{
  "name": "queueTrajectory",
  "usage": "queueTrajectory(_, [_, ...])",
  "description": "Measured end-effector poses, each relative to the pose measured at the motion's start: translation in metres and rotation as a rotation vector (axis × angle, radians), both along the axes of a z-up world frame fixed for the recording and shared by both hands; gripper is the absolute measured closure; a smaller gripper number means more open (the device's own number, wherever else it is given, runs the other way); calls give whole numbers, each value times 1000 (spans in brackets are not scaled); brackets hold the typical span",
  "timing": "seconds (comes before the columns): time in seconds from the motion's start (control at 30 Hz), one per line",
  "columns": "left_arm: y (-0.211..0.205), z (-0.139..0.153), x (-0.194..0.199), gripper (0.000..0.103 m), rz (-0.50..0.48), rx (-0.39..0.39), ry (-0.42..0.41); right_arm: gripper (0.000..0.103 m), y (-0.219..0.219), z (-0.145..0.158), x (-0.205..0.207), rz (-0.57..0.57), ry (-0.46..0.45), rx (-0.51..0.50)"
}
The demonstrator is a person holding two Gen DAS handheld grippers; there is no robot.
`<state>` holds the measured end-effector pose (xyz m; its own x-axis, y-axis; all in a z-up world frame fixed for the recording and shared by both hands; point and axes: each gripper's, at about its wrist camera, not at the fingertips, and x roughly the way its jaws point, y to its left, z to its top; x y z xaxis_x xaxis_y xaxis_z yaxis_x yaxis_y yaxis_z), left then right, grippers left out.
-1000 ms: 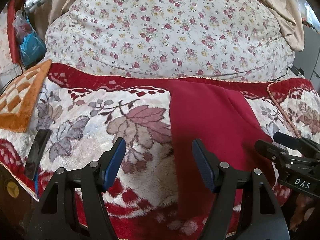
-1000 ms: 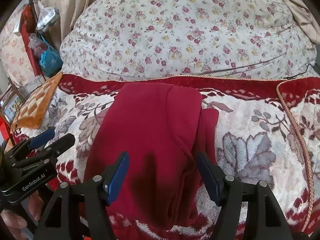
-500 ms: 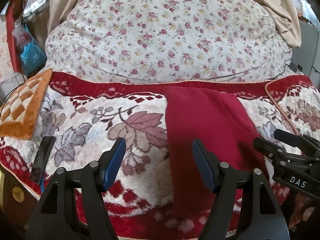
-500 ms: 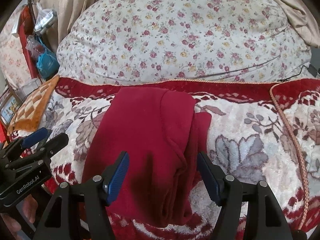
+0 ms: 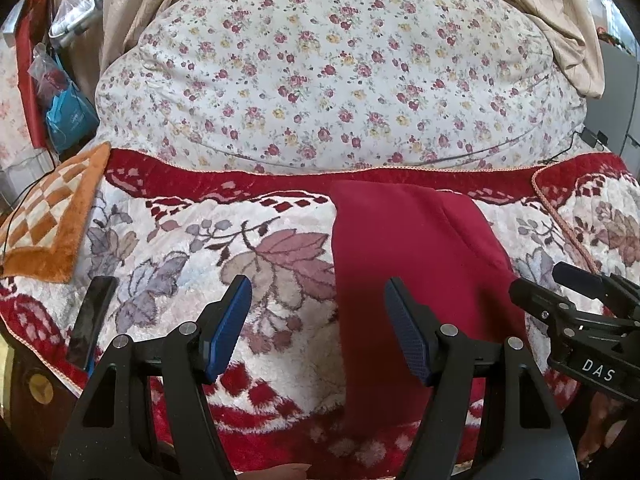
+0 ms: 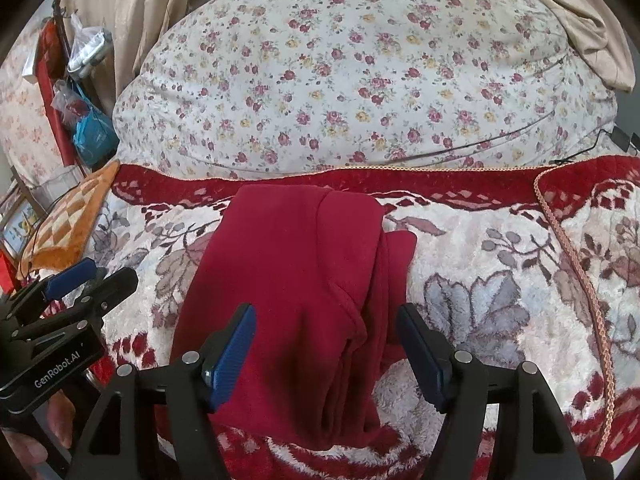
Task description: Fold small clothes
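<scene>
Both tools, left and right, stood released above the garment. Risk: layered folds at its 3 o'clock edge could slip apart if only the top layer was gripped.

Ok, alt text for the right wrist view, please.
A folded dark red garment lies on a floral plush blanket, with the open right gripper above its near end. A flowered quilt bulges behind; the left gripper shows at left.

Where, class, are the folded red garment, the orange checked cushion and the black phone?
folded red garment (image 6: pixel 288 280), right wrist view, middle of its top layer.
orange checked cushion (image 5: pixel 48 220), left wrist view, checked face.
black phone (image 5: pixel 91 320), left wrist view, its screen.
</scene>
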<state>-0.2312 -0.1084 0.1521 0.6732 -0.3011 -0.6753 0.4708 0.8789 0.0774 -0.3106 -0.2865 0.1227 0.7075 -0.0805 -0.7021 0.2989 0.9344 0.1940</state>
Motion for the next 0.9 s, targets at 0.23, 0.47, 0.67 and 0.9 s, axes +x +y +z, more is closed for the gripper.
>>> queueTrajectory(0.23, [-2, -4, -1, 34, 4, 15, 5, 32, 5, 0, 1, 10, 3, 2])
queueTrajectory(0.47, [-1, -5, 1, 34, 13, 12, 12, 32, 6, -3, 3, 14, 8, 7])
queueTrajectory(0.67, [-1, -6, 1, 34, 10, 15, 14, 32, 7, -7, 3, 16, 14, 14])
queueTrajectory(0.9, [-1, -9, 1, 34, 12, 15, 20, 32, 8, -7, 4, 19, 19, 10])
